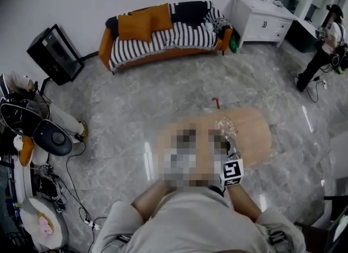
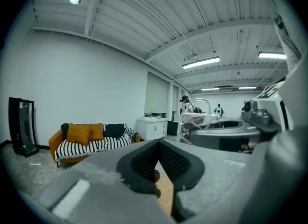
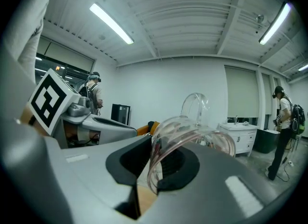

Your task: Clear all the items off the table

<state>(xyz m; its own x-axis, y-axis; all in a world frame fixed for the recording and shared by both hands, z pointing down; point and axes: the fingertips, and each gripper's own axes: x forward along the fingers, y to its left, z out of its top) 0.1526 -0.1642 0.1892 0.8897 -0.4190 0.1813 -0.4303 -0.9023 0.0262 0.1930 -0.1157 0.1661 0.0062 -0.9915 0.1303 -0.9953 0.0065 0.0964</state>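
In the head view a round wooden table [image 1: 255,132] lies below me, partly under a mosaic patch. My right gripper [image 1: 231,156], with its marker cube, is shut on the rim of a clear glass mug [image 1: 225,127] held over the table. The right gripper view shows the mug [image 3: 192,134] tilted between the jaws of the right gripper [image 3: 154,165], handle up. My left gripper [image 2: 158,164] has its jaws together; a small reddish bit shows at the seam and I cannot tell what it is. The head view's patch hides that gripper.
An orange sofa [image 1: 163,31] with a striped blanket stands against the far wall, a white cabinet [image 1: 261,20] to its right. A person [image 1: 323,45] stands far right. A small red item [image 1: 216,103] lies on the marble floor. Cables and gear [image 1: 38,137] crowd the left.
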